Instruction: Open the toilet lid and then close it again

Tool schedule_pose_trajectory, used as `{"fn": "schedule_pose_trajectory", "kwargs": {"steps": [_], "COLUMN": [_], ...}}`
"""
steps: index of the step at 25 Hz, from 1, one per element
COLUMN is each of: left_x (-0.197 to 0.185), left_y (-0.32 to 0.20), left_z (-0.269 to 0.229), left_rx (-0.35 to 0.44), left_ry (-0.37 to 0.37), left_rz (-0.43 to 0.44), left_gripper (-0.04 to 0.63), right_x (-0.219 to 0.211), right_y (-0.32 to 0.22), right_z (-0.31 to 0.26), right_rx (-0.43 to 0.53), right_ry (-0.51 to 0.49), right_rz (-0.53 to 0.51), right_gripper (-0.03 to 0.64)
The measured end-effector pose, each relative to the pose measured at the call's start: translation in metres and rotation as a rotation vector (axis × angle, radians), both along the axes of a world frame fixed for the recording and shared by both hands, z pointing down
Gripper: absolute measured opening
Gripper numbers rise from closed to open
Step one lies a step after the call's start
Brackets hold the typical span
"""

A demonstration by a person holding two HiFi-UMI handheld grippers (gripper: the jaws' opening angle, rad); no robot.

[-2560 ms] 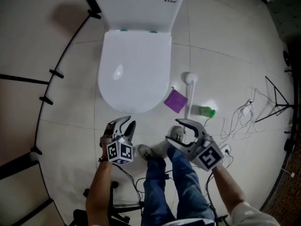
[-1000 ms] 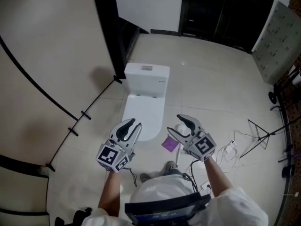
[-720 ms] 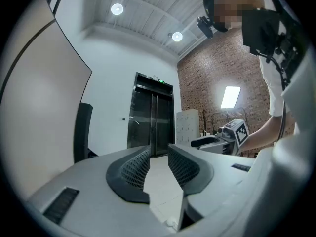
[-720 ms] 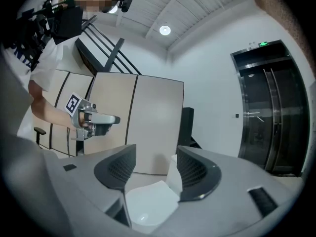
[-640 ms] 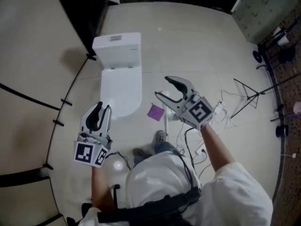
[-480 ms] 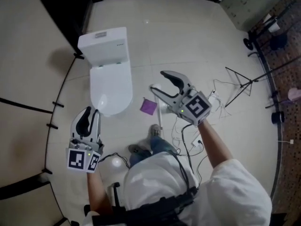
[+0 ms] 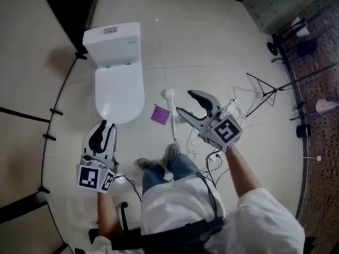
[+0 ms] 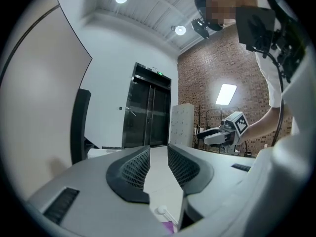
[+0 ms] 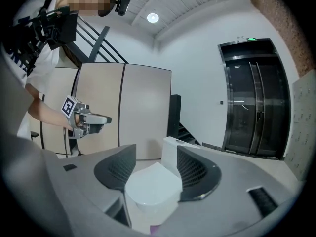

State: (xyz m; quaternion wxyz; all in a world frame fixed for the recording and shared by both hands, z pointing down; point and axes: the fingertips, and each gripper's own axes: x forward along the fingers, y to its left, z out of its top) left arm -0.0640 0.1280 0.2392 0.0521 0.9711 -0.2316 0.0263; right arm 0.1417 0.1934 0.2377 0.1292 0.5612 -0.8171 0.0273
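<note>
The white toilet (image 7: 119, 83) stands at the upper left of the head view with its lid down, and its tank (image 7: 111, 40) is behind it. My left gripper (image 7: 104, 129) hovers below the bowl's front, apart from it, jaws a little apart with nothing between them (image 8: 158, 154). My right gripper (image 7: 186, 102) is held out to the right of the toilet, jaws wide and empty. In the right gripper view the closed toilet (image 9: 150, 186) shows beyond the open jaws (image 9: 155, 159), not touched, and the left gripper (image 9: 86, 120) is at the left.
A purple pad (image 7: 160, 114) and a white long-handled brush (image 7: 170, 115) lie on the tiled floor right of the bowl. Cables (image 7: 233, 110) and a thin black stand (image 7: 270, 89) are further right. A curved wall panel (image 7: 32, 89) bounds the left. Dark lift doors (image 8: 145, 112) are behind.
The head view has pulled back and swung, so the toilet now sits smaller at upper left. Both grippers have dropped lower and away from the bowl. The lid stays down.
</note>
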Motion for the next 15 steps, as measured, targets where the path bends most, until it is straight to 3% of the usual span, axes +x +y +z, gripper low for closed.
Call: {"fn": "schedule_pose_trajectory", "kwargs": {"steps": [6,10,15], "left_x": [0.013,0.033,0.077], "left_y": [0.002,-0.010,-0.019], "left_z": [0.004,0.007,0.026], "left_rx": [0.027,0.041,0.035], "left_ry": [-0.047,-0.056,-0.077], "left_rz": [-0.038,-0.082,-0.265], "left_gripper": [0.106,0.106,0.106], "right_x": [-0.007,-0.008,0.021], "right_y": [-0.026,-0.056,-0.086], "right_z": [-0.013,-0.005,0.026], "right_rx": [0.015,0.003,-0.007], "right_ry": [0.017,0.057,0.157], "right_rz": [-0.095,-0.219,-0.483], "right_gripper": [0.250,0.251,0.250]}}
